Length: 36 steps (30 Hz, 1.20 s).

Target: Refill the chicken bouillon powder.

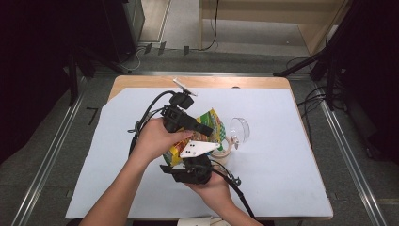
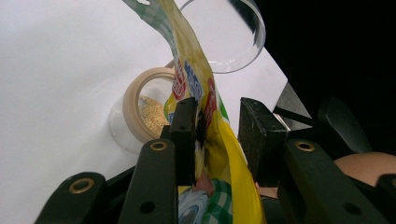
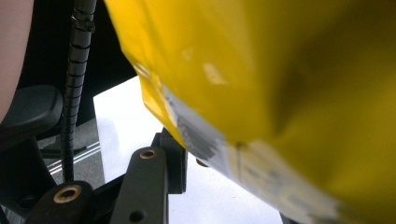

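Note:
A yellow snack bag (image 1: 214,123) is held up over the white sheet between both grippers. My left gripper (image 1: 203,128) comes in from the left and is shut on the bag's upper part; in the left gripper view the bag (image 2: 205,93) runs between its jaws (image 2: 212,126). My right gripper (image 1: 184,162), under its white three-cornered plate, grips the bag's lower end; in the right gripper view the bag (image 3: 280,84) covers most of the picture and presses on the one finger (image 3: 175,163) in sight. Below the bag stands a small jar (image 2: 133,100) with beige granules inside.
A clear plastic lid or cup (image 1: 241,129) lies on its side just right of the jar (image 1: 225,150). The white sheet (image 1: 282,155) covers most of the wooden table. Cables trail from both grippers towards the near edge. Dark stands flank the table.

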Available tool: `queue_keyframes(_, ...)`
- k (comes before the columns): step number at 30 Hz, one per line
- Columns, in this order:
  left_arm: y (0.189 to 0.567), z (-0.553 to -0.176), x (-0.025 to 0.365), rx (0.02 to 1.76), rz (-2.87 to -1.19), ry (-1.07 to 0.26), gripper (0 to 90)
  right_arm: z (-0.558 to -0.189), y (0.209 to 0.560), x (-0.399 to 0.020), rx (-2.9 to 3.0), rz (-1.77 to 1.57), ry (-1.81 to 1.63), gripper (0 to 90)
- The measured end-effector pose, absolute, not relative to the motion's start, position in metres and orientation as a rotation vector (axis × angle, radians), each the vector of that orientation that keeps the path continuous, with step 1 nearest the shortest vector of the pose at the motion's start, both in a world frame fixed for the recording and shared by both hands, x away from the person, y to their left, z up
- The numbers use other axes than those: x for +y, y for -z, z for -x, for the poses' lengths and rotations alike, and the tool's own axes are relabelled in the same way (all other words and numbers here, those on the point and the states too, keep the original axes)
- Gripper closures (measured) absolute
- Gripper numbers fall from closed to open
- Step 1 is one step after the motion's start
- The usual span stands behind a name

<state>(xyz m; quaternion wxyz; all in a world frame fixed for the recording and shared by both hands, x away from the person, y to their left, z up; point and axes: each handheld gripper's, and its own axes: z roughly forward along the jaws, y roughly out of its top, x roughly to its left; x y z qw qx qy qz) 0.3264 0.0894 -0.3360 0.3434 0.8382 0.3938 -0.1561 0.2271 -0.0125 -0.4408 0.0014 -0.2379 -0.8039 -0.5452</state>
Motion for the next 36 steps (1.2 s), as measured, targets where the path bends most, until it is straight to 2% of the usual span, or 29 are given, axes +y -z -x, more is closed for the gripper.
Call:
queue_keyframes(11,0.336,-0.328,0.091,1.034,-2.176,0.394,68.1,-0.226,0.438,-0.012,-2.538,0.749,1.707,65.0)
queue_keyframes(15,0.336,-0.329,0.091,1.05,-2.185,0.372,69.3,-0.224,0.437,-0.011,-2.57,0.75,1.712,61.0)
queue_keyframes(19,0.335,-0.329,0.093,1.049,-2.185,0.365,73.2,-0.221,0.433,-0.01,-2.604,0.727,1.712,62.0)
queue_keyframes(28,0.332,-0.33,0.093,1.054,-2.173,0.32,72.2,-0.223,0.429,-0.011,-2.558,0.762,1.711,62.0)
queue_keyframes(36,0.334,-0.333,0.093,1.054,-2.171,0.34,72.5,-0.225,0.43,-0.011,-2.562,0.764,1.703,61.9)
